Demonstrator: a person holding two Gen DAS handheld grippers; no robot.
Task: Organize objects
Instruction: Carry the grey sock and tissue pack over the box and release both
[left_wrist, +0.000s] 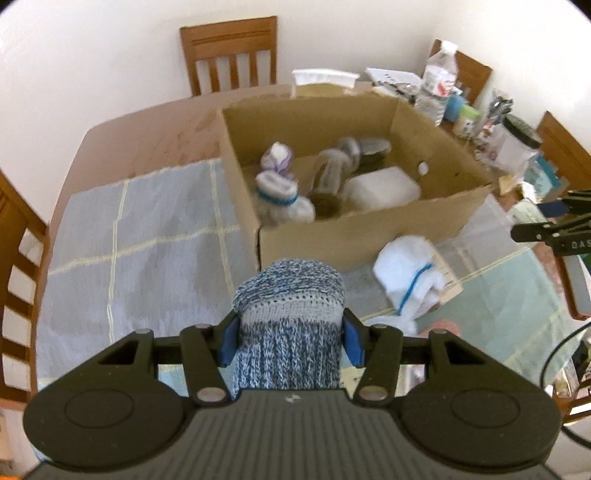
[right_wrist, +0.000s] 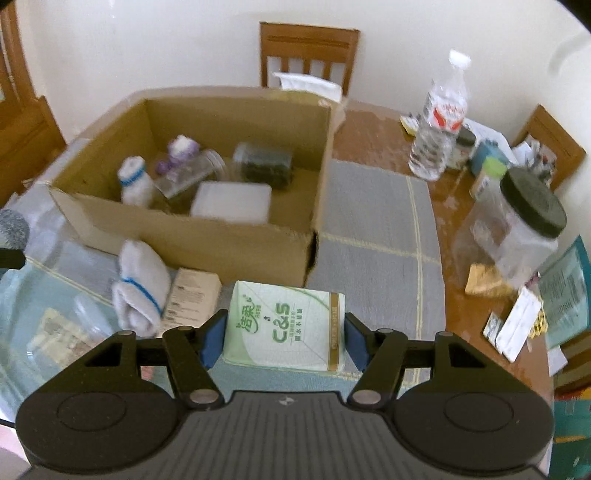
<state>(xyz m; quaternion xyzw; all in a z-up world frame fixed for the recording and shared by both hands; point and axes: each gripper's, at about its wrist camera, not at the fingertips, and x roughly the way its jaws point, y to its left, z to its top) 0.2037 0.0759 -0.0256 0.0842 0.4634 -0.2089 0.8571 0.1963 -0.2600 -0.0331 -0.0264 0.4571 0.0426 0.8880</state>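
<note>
My left gripper (left_wrist: 290, 338) is shut on a rolled blue-and-white knit sock (left_wrist: 290, 314), held above the table in front of the cardboard box (left_wrist: 354, 236). My right gripper (right_wrist: 282, 338) is shut on a pale green C&S tissue pack (right_wrist: 286, 325), just in front of the same cardboard box (right_wrist: 207, 243). Inside the box lie rolled socks (left_wrist: 277, 192), jars (right_wrist: 264, 162) and a white plastic container (right_wrist: 232, 201). A white sock with a blue stripe (right_wrist: 142, 288) rests on the mat before the box, beside a small carton (right_wrist: 194, 291). The right gripper's fingers (left_wrist: 546, 229) show at the left wrist view's right edge.
Wooden chairs (left_wrist: 231, 55) ring the table. A water bottle (right_wrist: 439, 118), a black-lidded clear jar (right_wrist: 517, 225), papers and small packets (right_wrist: 517, 325) crowd the table's right side. A grey checked mat (left_wrist: 140, 236) lies left of the box, another grey mat (right_wrist: 373, 236) to its right.
</note>
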